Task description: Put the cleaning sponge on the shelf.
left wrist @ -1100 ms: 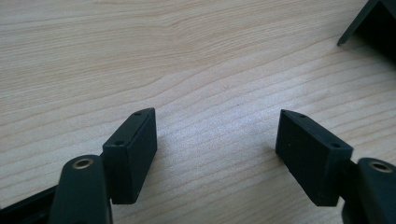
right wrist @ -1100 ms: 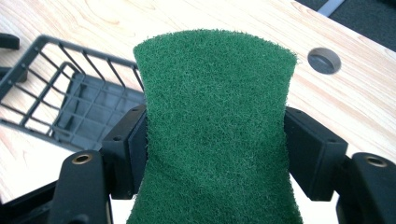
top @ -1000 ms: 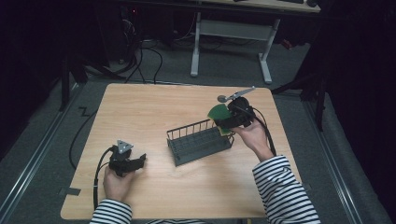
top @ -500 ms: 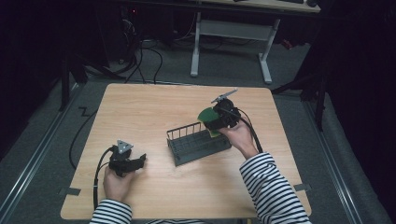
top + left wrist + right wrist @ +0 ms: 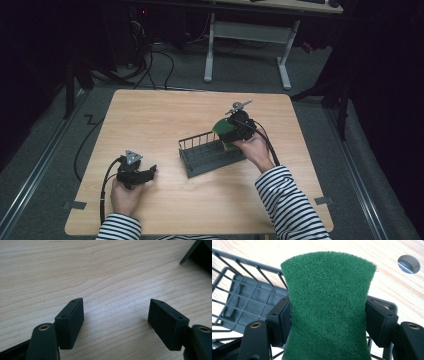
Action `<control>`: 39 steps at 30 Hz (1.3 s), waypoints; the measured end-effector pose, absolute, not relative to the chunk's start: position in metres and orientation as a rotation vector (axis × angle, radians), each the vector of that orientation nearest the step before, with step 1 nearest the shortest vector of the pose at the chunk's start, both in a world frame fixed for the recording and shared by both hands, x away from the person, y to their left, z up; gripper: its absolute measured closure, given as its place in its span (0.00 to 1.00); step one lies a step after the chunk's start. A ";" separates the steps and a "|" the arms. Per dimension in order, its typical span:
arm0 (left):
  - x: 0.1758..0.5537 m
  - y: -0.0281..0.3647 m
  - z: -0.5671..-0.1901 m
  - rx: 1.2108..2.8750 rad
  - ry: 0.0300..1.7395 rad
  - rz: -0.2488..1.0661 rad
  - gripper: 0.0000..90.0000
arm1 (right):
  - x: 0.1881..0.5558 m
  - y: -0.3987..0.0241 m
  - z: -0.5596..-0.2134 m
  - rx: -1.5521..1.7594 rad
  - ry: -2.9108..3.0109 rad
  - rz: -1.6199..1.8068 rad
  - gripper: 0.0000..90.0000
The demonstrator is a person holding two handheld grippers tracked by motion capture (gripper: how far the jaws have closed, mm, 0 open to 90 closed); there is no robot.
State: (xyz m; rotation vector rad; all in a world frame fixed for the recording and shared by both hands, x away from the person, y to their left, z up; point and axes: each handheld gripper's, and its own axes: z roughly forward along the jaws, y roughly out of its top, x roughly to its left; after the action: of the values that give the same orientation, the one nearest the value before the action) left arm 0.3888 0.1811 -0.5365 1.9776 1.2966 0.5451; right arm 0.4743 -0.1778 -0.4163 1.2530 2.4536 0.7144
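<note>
A green scouring sponge [image 5: 328,305] is pinched between the jaws of my right gripper [image 5: 328,322], which is shut on it. In the high view that right gripper [image 5: 231,134] holds the sponge [image 5: 222,127] over the right end of a dark wire basket [image 5: 200,157] in the middle of the table. The basket's [image 5: 242,300] mesh floor lies below and left of the sponge in the right gripper view. My left gripper [image 5: 145,174] rests near the front left of the table. Its jaws [image 5: 116,320] stand wide apart over bare wood, open and holding nothing.
The wooden table [image 5: 150,120] has free room at the back and left. A metal spoon-like tool [image 5: 239,105] lies behind the right gripper; its round end [image 5: 409,263] shows at upper right. A dark basket corner [image 5: 197,252] shows in the left gripper view. Cables [image 5: 82,150] trail off the table's left side.
My right gripper has carried the green sponge left and toward the person, from beside the basket's right end to above it. The left gripper has stayed put.
</note>
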 end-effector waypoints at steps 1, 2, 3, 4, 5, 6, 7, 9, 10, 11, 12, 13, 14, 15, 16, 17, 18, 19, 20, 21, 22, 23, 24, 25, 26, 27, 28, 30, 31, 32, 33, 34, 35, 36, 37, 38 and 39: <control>0.389 0.181 -0.536 1.977 1.297 0.545 0.33 | 0.474 -0.178 -0.417 1.250 2.453 0.711 0.34; 0.389 0.181 -0.536 1.978 1.296 0.545 0.33 | 0.474 -0.177 -0.418 1.245 2.452 0.710 0.34; 0.389 0.181 -0.536 1.978 1.296 0.546 0.33 | 0.473 -0.177 -0.418 1.248 2.449 0.712 0.34; 0.389 0.181 -0.536 1.979 1.296 0.546 0.33 | 0.473 -0.177 -0.418 1.246 2.448 0.710 0.34; 0.389 0.181 -0.536 1.979 1.296 0.546 0.33 | 0.472 -0.177 -0.418 1.243 2.450 0.705 0.34; 0.389 0.181 -0.536 1.979 1.296 0.546 0.33 | 0.472 -0.177 -0.418 1.237 2.451 0.703 0.34; 0.389 0.181 -0.536 1.979 1.296 0.546 0.33 | 0.471 -0.177 -0.418 1.234 2.450 0.702 0.34; 0.389 0.181 -0.536 1.979 1.296 0.547 0.33 | 0.470 -0.177 -0.419 1.235 2.448 0.709 0.34; 0.389 0.181 -0.536 1.979 1.296 0.547 0.33 | 0.470 -0.178 -0.419 1.233 2.449 0.706 0.34; 0.389 0.181 -0.536 1.980 1.295 0.547 0.33 | 0.469 -0.178 -0.419 1.233 2.449 0.706 0.34; 0.389 0.181 -0.536 1.979 1.296 0.546 0.33 | 0.469 -0.178 -0.420 1.231 2.449 0.703 0.34; 0.389 0.181 -0.536 1.979 1.296 0.546 0.33 | 0.469 -0.177 -0.420 1.224 2.448 0.701 0.34; 0.389 0.181 -0.536 1.979 1.296 0.547 0.33 | 0.469 -0.177 -0.421 1.222 2.447 0.693 0.34; 0.389 0.181 -0.536 1.979 1.296 0.546 0.33 | 0.468 -0.176 -0.422 1.215 2.446 0.685 0.34; 0.389 0.181 -0.536 1.979 1.296 0.546 0.33 | 0.468 -0.176 -0.423 1.211 2.445 0.677 0.34; 0.389 0.181 -0.536 1.979 1.296 0.546 0.33 | 0.468 -0.176 -0.423 1.211 2.445 0.678 0.34; 0.389 0.181 -0.536 1.979 1.296 0.546 0.33 | 0.468 -0.176 -0.424 1.213 2.443 0.680 0.34; 0.389 0.181 -0.536 1.979 1.296 0.546 0.33 | 0.468 -0.176 -0.425 1.214 2.445 0.678 0.34; 0.389 0.181 -0.536 1.979 1.295 0.546 0.33 | 0.468 -0.176 -0.425 1.214 2.447 0.681 0.34; 0.389 0.181 -0.536 1.979 1.296 0.546 0.33 | 0.468 -0.177 -0.426 1.214 2.448 0.679 0.34; 0.389 0.181 -0.536 1.979 1.296 0.546 0.33 | 0.467 -0.177 -0.426 1.214 2.450 0.676 0.34; 0.389 0.181 -0.536 1.979 1.296 0.546 0.33 | 0.467 -0.177 -0.427 1.212 2.453 0.671 0.34; 0.389 0.181 -0.536 1.979 1.296 0.546 0.33 | 0.467 -0.177 -0.428 1.211 2.458 0.674 0.34; 0.389 0.181 -0.536 1.979 1.296 0.546 0.33 | 0.467 -0.177 -0.429 1.215 2.466 0.663 0.34; 0.389 0.181 -0.536 1.978 1.296 0.545 0.33 | 0.466 -0.177 -0.432 1.217 2.473 0.659 0.33; 0.389 0.181 -0.536 1.978 1.296 0.545 0.33 | 0.465 -0.177 -0.434 1.231 2.471 0.663 0.33; 0.389 0.181 -0.536 1.978 1.296 0.545 0.33 | 0.465 -0.178 -0.434 1.222 2.469 0.672 0.33; 0.389 0.181 -0.536 1.979 1.296 0.546 0.33 | 0.465 -0.179 -0.434 1.227 2.469 0.678 0.33; 0.389 0.181 -0.536 1.979 1.296 0.545 0.33 | 0.465 -0.179 -0.434 1.226 2.470 0.678 0.33; 0.389 0.181 -0.536 1.978 1.296 0.545 0.33 | 0.465 -0.179 -0.433 1.225 2.473 0.678 0.32; 0.389 0.181 -0.536 1.978 1.296 0.545 0.33 | 0.465 -0.180 -0.433 1.223 2.475 0.681 0.31; 0.389 0.181 -0.536 1.979 1.296 0.546 0.33 | 0.464 -0.180 -0.433 1.219 2.477 0.682 0.30; 0.389 0.181 -0.536 1.979 1.296 0.546 0.33 | 0.464 -0.180 -0.432 1.218 2.479 0.687 0.29; 0.389 0.181 -0.536 1.979 1.295 0.546 0.33 | 0.462 -0.180 -0.432 1.248 2.476 0.692 0.27; 0.389 0.181 -0.536 1.979 1.295 0.546 0.33 | 0.463 -0.181 -0.432 1.200 2.484 0.695 0.26; 0.389 0.181 -0.536 1.979 1.295 0.546 0.33 | 0.462 -0.181 -0.431 1.207 2.481 0.702 0.25; 0.389 0.181 -0.536 1.979 1.296 0.546 0.33 | 0.461 -0.182 -0.429 1.187 2.479 0.717 0.24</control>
State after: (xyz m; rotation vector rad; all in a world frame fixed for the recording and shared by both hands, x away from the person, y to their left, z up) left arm 0.3888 0.1810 -0.5365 1.9789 1.2955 0.5457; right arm 0.4615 -0.1824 -0.4294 1.1867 2.4793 0.7171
